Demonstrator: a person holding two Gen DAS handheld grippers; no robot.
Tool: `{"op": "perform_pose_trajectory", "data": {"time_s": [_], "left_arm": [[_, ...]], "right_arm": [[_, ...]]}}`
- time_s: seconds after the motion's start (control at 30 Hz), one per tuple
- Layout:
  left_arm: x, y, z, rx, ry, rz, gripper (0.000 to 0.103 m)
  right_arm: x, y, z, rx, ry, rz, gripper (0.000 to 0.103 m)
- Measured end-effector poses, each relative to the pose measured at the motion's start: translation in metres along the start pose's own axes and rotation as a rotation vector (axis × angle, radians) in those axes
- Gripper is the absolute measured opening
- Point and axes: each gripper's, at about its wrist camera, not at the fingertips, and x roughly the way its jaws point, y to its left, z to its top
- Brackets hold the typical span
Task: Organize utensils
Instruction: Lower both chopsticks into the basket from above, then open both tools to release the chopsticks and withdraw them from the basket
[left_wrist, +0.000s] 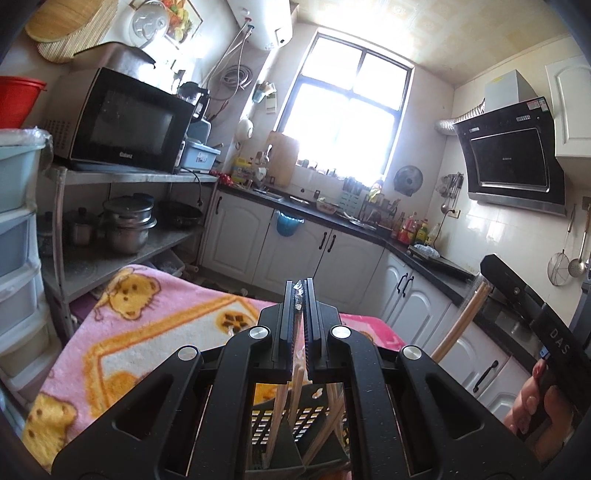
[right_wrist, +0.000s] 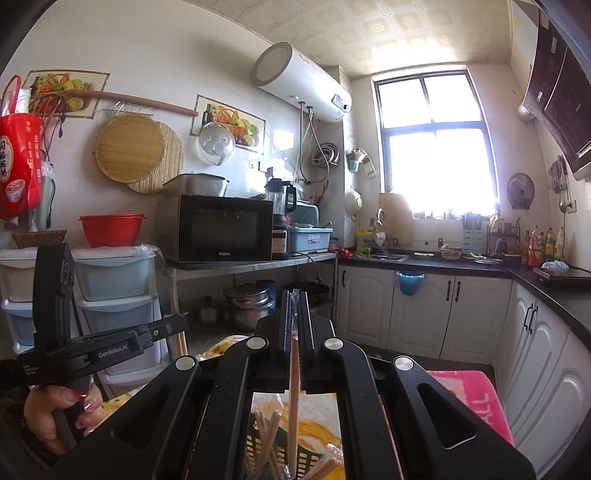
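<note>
My left gripper (left_wrist: 300, 286) is shut on a clear wrapper holding wooden chopsticks (left_wrist: 297, 373), which hang down below the fingers into a black slotted utensil basket (left_wrist: 273, 424). My right gripper (right_wrist: 294, 295) is shut on a wrapped pair of wooden chopsticks (right_wrist: 294, 384) that hangs down toward the same black basket (right_wrist: 258, 446), where several bare chopsticks (right_wrist: 266, 428) stand. The right gripper also shows at the right in the left wrist view (left_wrist: 524, 299), with its chopsticks (left_wrist: 461, 321). The left gripper shows at the left in the right wrist view (right_wrist: 110, 339).
A pink cartoon blanket (left_wrist: 147, 325) covers the table under the basket. A metal shelf holds a microwave (left_wrist: 125, 122) and pots (left_wrist: 125, 225). Plastic drawers (right_wrist: 110, 295) stand at the left. White cabinets (right_wrist: 424, 306) and a dark counter line the far and right walls.
</note>
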Motion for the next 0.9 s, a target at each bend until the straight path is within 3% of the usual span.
{"op": "perform_pose_trajectory", "data": {"time_s": [0.4, 0.9], "left_arm": [[0.013, 0.003, -0.028, -0.005, 0.058, 0.005, 0.002], [0.017, 0.002, -0.048, -0.011, 0.117, 0.002, 0.002]], "right_arm": [[0.012, 0.004, -0.026, -0.041, 0.024, -0.032, 0.003], [0.023, 0.001, -0.057, 0.004, 0.130, -0.042, 0.004]]}}
